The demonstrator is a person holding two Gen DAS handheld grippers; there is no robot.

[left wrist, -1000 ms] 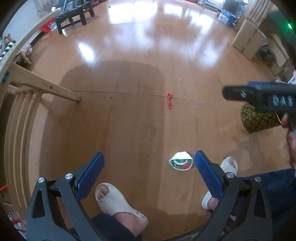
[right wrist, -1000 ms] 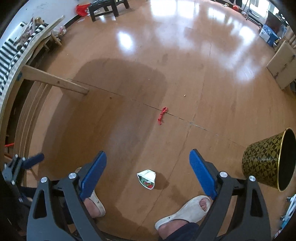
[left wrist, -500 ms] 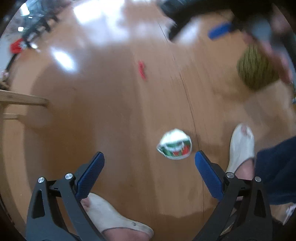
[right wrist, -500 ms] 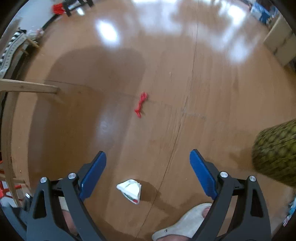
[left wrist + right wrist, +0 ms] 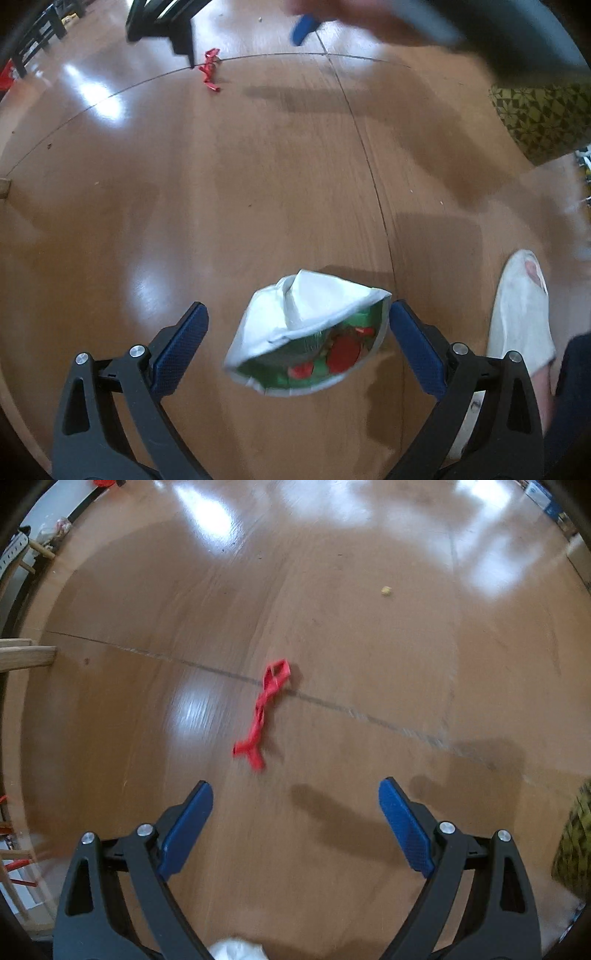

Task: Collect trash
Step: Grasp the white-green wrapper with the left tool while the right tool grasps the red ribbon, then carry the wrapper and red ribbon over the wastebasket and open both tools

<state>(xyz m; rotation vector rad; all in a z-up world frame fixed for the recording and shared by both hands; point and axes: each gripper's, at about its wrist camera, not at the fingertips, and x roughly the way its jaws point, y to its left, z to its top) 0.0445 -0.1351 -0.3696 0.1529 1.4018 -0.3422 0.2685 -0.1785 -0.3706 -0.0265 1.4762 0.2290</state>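
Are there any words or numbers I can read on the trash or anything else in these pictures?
None can be read.
Crumpled wrapper, between the open left gripper fingers: green and red print, no legible letters.
Red twisted scrap, ahead of the open right gripper: no print.
Patterned bin: only a geometric pattern, no words.
Blue box at the far edge: too small and blurred to read.

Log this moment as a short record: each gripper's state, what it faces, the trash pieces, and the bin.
left gripper: open, jaws either side of the crumpled wrapper
right gripper: open, facing the red scrap, not touching
trash on wooden floor: wrapper, red scrap
patterned bin: off to the right
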